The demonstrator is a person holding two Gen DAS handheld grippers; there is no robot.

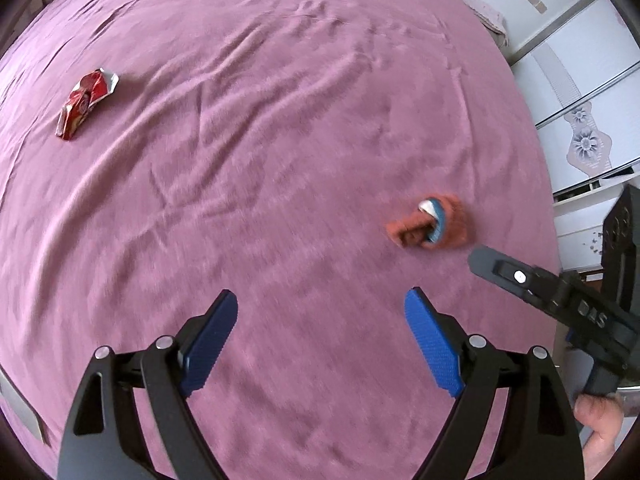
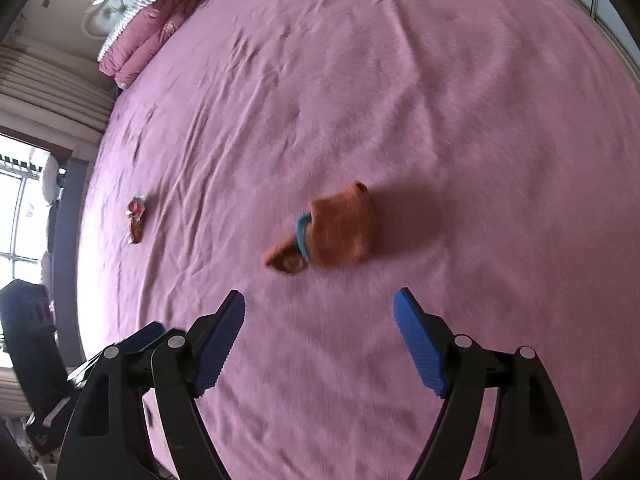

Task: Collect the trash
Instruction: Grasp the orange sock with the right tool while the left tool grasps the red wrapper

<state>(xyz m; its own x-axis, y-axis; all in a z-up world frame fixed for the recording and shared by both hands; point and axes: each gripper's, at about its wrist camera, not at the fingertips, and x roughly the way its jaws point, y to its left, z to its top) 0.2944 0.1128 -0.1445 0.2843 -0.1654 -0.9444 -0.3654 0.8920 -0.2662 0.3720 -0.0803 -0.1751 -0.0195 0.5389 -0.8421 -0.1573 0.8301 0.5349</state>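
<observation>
Both the left gripper (image 1: 320,312) and right gripper (image 2: 318,312) stand spread wide with nothing between their pads. An orange wrapper (image 2: 328,232) lies on the pink bedsheet (image 2: 440,120) just ahead of the right gripper. A red wrapper (image 1: 86,102) lies well off, ahead and left of the left gripper.

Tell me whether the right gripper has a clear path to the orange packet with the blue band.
Probably yes. The right gripper is open and empty, and only bare pink bedsheet lies between it and the orange packet. The left gripper sits off to the side.
</observation>
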